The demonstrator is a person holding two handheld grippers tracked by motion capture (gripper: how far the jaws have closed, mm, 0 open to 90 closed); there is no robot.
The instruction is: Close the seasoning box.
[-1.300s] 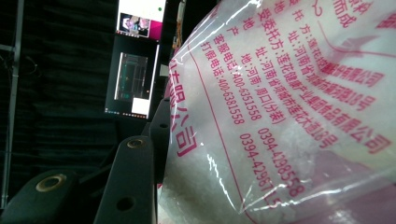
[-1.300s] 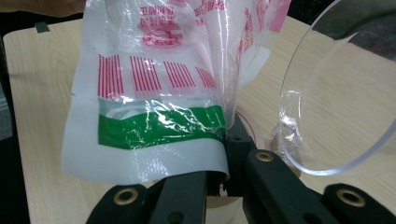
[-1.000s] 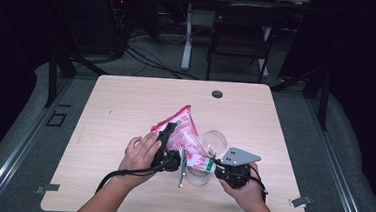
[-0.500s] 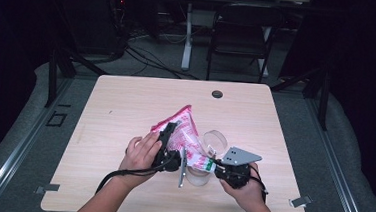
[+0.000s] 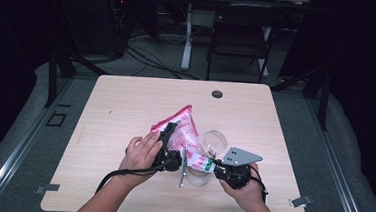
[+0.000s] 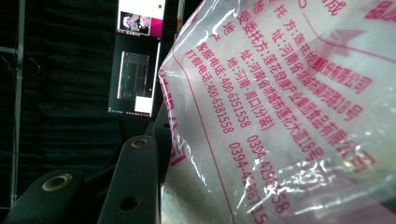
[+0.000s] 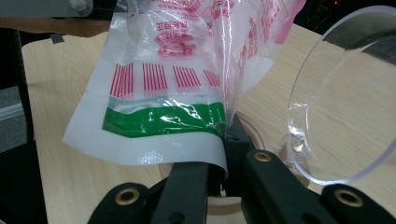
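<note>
bag (image 6: 289, 107) with red "400-6381558"

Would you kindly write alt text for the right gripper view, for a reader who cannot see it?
The right tool, its black jaws shut, pinches the bottom edge of a clear plastic bag printed in red with a green band. The bag rises over a wooden table. At right stands the curved rim of a clear jar.
</note>
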